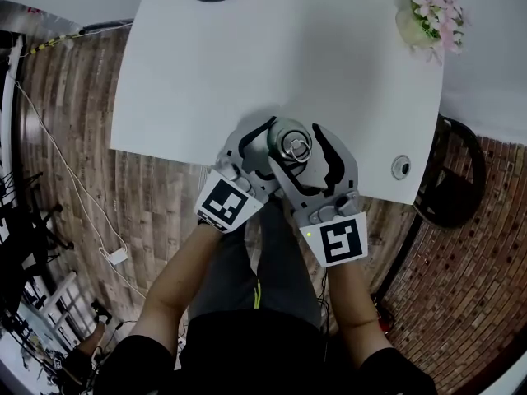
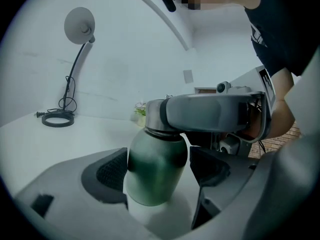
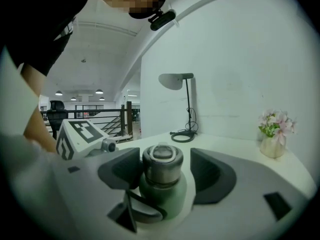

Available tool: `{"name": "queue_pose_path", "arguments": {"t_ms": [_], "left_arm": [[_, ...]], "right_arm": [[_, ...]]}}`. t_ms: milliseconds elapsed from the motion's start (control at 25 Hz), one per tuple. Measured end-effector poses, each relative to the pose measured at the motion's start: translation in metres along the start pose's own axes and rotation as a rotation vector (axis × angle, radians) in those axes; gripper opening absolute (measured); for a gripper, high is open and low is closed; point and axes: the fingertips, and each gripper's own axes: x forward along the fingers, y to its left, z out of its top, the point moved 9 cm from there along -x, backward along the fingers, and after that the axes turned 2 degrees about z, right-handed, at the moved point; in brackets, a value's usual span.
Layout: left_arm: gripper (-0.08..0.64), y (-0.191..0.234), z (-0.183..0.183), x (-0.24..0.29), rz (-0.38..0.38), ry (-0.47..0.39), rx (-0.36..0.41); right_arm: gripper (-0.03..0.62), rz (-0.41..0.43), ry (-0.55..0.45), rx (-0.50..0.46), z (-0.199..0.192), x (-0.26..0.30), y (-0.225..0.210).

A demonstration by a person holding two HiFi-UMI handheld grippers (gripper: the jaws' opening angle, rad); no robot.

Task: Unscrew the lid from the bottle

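Head view shows a white surface [image 1: 247, 56] with a green bottle [image 2: 155, 169] standing near its front edge, close to the person, between the two tools. The left tongs [image 2: 159, 168] are open around the bottle's body: one pad sits just beside the green wall, and the other stands clear with a visible gap. The right tongs [image 3: 165, 171] are open too, their pads flanking the metal lid [image 3: 161, 165], which is on the bottle's neck, with a gap on the far side. A flower pot [image 1: 428, 19] stands at the surface's far right corner, well apart from the bottle.
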Motion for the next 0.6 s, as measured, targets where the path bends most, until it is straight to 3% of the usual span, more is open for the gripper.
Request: {"name": "queue_pose_path", "arguments": {"t_ms": [280,600], "left_arm": [[0.37,-0.003,0.002,0.004,0.04,-0.01,-0.028],[0.368,-0.003,0.0,0.007,0.053,0.0,-0.002]], "right_arm": [[0.296,-0.003,0.007,0.017,-0.012,0.007,-0.001],[0.293,-0.005,-0.009,0.016,-0.019,0.011,-0.003]]}}
